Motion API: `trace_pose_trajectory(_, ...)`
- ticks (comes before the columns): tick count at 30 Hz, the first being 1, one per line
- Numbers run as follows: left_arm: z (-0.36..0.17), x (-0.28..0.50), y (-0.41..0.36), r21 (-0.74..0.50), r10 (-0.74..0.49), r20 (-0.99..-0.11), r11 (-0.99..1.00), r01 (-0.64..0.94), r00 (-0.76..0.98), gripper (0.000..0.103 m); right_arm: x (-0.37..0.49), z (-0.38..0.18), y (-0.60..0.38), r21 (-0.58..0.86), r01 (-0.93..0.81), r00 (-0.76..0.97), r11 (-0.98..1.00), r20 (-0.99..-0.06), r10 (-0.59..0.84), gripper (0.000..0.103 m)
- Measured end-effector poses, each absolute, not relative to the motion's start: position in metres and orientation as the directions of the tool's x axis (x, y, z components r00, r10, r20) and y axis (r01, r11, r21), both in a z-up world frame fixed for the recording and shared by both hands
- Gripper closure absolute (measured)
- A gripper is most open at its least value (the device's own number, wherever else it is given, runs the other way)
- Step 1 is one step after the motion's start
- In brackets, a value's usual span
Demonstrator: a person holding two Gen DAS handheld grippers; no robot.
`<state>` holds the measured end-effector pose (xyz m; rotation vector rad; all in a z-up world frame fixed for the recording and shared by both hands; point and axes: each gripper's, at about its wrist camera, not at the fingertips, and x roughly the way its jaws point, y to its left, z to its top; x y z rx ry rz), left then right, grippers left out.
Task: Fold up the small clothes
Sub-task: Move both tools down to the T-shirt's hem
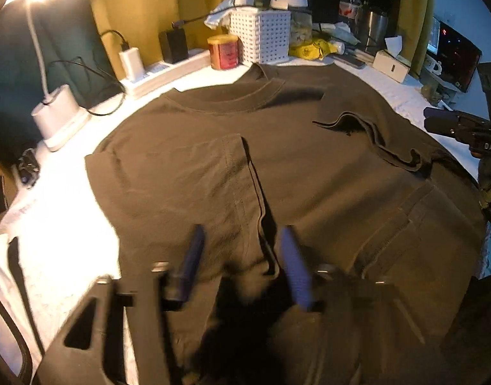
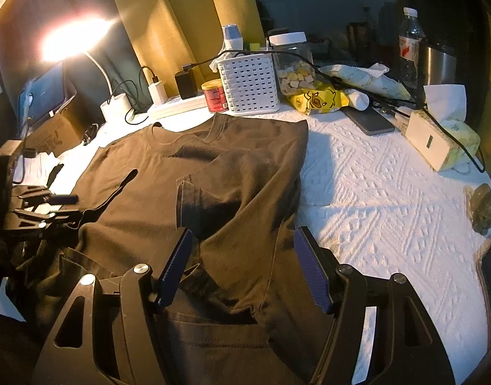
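Hovering my left gripper (image 1: 242, 256), jaws spread and empty, I had the folded edge of the brown T-shirt (image 1: 277, 160) running lengthwise between them; right gripper (image 2: 242, 266) likewise spread above its hem.

A dark brown, short-sleeved cotton T-shirt (image 1: 293, 166) lies flat across the centre of the frame on the white textured cover, its round ribbed collar toward the top. Both sides are folded inward, the sleeves lying on the chest with their hems facing the middle, and the lower edge bunches slightly at the bottom.
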<state>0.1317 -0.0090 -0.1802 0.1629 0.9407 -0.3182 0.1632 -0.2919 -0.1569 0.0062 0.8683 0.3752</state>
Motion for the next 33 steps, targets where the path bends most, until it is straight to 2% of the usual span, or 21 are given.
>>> trace_pose_trajectory(6, -0.183, 0.113, 0.008, -0.022, -0.187, -0.82, 0.955, 0.296, 0.541, 0.048, 0.158, -0.16, -0.289, 0.155, -0.319, 0.576, 0.935, -0.752, 0.321, 0.034)
trace_pose_trajectory(12, -0.196, 0.103, -0.007, -0.127, -0.297, -0.833, 0.924, 0.361, 0.466, 0.048, 0.157, -0.165, -0.287, 0.118, -0.296, 0.576, 0.948, -0.77, 0.276, 0.034)
trace_pose_trajectory(15, -0.199, 0.098, -0.016, -0.14, -0.317, -0.833, 0.914, 0.381, 0.453, 0.048, 0.159, -0.171, -0.287, 0.098, -0.286, 0.567, 0.953, -0.784, 0.251, 0.034)
trace_pose_trajectory(21, -0.186, 0.1, -0.002, -0.143, -0.29, -0.803, 0.942, 0.303, 0.522, 0.048, 0.161, -0.188, -0.269, -0.034, -0.339, 0.537, 0.94, -0.827, 0.164, 0.034)
trace_pose_trajectory(27, -0.186, 0.105, 0.008, -0.127, -0.251, -0.805, 0.958, 0.257, 0.538, 0.048, 0.148, -0.194, -0.252, -0.098, -0.441, 0.502, 0.892, -0.851, 0.155, 0.034)
trace_pose_trajectory(33, -0.185, 0.105, 0.009, -0.108, -0.231, -0.795, 0.964, 0.243, 0.561, 0.048, 0.144, -0.183, -0.256, -0.076, -0.444, 0.514, 0.893, -0.838, 0.184, 0.034)
